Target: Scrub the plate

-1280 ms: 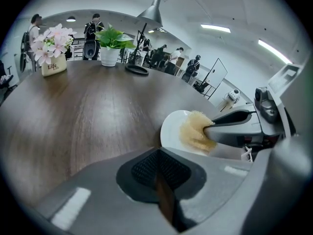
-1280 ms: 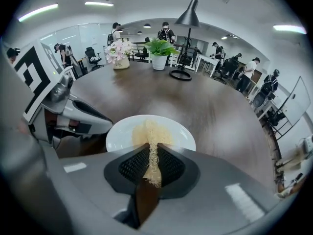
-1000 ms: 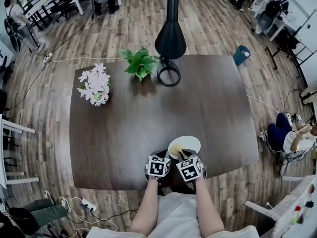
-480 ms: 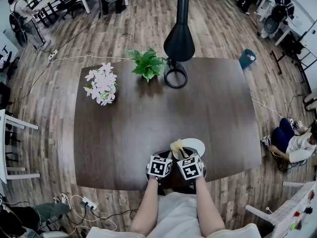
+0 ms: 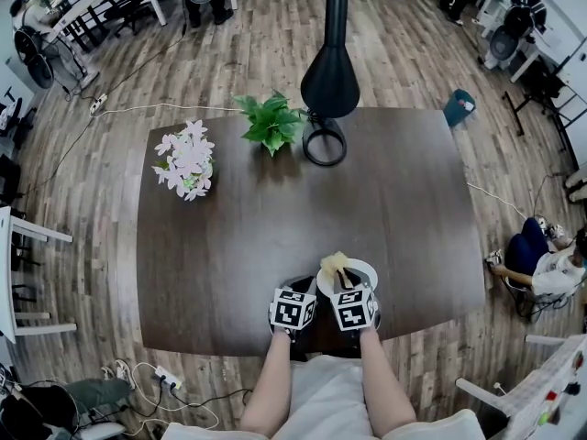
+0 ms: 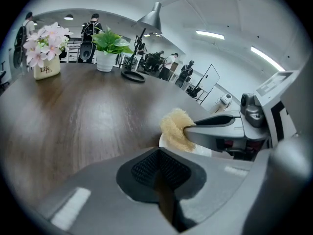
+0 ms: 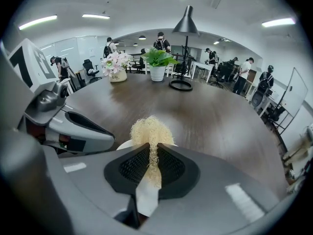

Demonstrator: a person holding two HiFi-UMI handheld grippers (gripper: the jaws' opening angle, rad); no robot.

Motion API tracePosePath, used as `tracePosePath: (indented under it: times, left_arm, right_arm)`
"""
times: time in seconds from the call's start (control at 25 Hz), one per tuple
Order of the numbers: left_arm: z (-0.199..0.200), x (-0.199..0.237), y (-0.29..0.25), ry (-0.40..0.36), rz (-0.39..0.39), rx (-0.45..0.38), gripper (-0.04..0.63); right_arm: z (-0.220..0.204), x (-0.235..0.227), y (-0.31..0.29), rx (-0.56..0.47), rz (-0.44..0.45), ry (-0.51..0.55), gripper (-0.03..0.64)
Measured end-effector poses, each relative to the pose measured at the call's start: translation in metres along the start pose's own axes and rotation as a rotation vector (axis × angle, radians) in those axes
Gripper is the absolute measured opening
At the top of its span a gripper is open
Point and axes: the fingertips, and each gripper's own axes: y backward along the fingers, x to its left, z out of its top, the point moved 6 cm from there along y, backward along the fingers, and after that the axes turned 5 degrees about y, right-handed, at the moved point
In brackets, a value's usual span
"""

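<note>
Right gripper (image 7: pixel 149 165) clamping yellow scrubber (image 7: pixel 150 130) over white plate (image 5: pixel 363 269), worktop (image 5: pixel 275 209) 6 o'clock edge. Scrubbing likely underway. Left gripper (image 6: pixel 159 175) closed, empty, sitting at plate's 8 o'clock. Next move calling for sweeping toward 3 o'clock.

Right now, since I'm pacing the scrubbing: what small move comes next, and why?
Probably sweep the scrub pad rightward across the plate, lightly. The right gripper is clamped on the pad, which sits at the plate's left rim, with most of the white surface bare. The left gripper is shut beside the plate, not holding it, so a hard stroke might slide it.
</note>
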Motion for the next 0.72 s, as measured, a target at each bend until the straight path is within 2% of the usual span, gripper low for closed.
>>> tracePosePath:
  times: [0.72]
  left_arm:
    - [0.009, -0.018, -0.027, -0.069, -0.029, 0.038, 0.0]
  right_arm:
    - [-0.029, -0.032, 0.006, 0.063, -0.055, -0.119, 0.069]
